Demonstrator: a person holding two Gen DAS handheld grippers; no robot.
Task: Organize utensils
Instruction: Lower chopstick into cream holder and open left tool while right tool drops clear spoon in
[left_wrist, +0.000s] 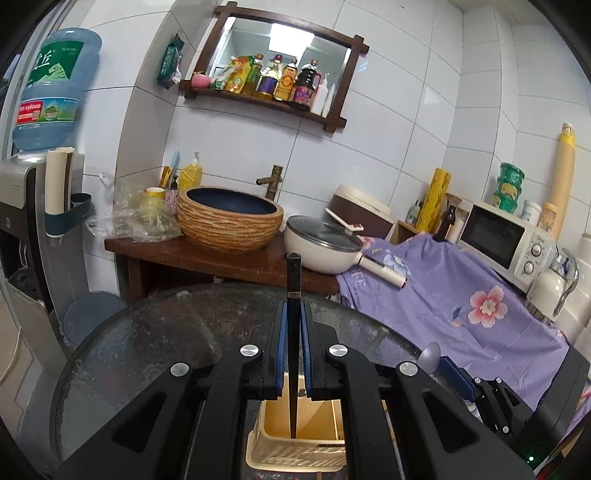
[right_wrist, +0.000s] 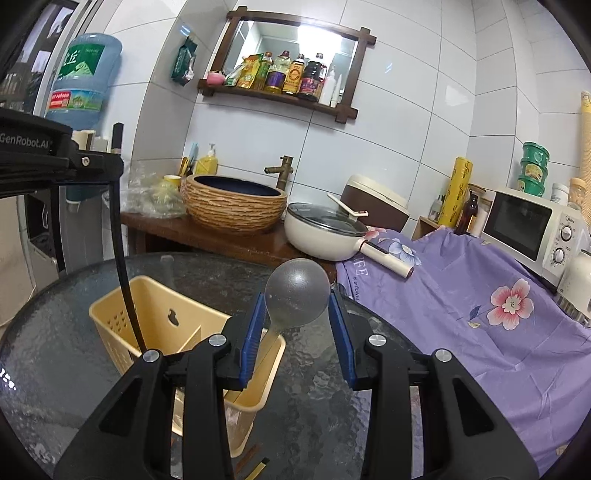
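Over caddy (right_wrist: 155, 325): tongs (left_wrist: 293, 347) clamp chopstick (left_wrist: 293, 295).

"GenRobot.AI" on black gripper housing (right_wrist: 26, 142) at 9 o'clock; "a flower" on purple cloth (right_wrist: 443, 314), 3 o'clock. Bottle labels unreadable.

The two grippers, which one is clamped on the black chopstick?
The left gripper: its blue pads pinch the black chopstick. The right gripper holds a grey spoon.

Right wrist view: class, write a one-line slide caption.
Hand-held gripper holds a grey spoon over the yellow caddy on a glass table.
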